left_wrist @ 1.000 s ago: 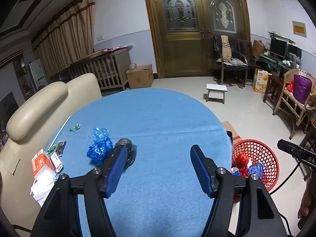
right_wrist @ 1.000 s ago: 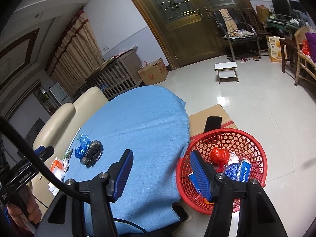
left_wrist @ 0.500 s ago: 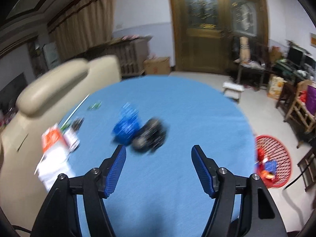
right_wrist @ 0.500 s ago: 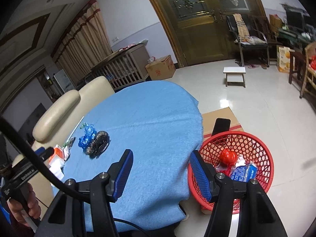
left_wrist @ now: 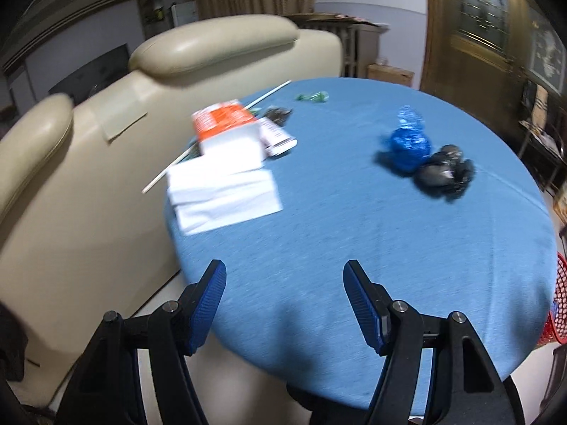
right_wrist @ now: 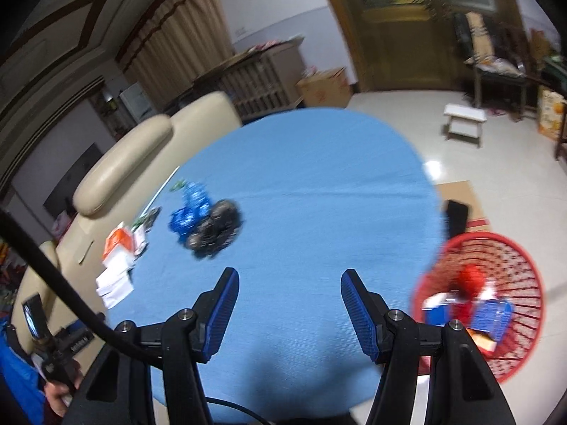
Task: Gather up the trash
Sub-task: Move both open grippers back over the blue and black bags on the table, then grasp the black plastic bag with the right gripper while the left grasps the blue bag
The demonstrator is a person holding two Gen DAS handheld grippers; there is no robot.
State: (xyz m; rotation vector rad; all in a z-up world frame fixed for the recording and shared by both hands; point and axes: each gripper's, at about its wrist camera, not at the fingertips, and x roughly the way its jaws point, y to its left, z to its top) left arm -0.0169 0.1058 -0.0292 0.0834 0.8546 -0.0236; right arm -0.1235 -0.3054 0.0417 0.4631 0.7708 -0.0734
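No writing is legible; the orange box [left_wrist: 224, 120] print is blurred.

Clearly a home, a lived-in living room. Cream leather sofa [left_wrist: 106, 148] pressed up against the left edge of a round table [left_wrist: 354, 230] under a blue cloth. Heavy striped curtains [right_wrist: 177, 35] along the far wall, beside a wooden cot [right_wrist: 262, 74] with a cardboard box [right_wrist: 326, 86] next to it on the floor. Tall carved wooden double door [right_wrist: 400, 24] with patterned glass panels at the back. Glossy pale tiled floor [right_wrist: 503, 184], with a small white stool [right_wrist: 464, 124] standing on it. Red plastic basket [right_wrist: 524, 318] on the floor off the table's right edge.
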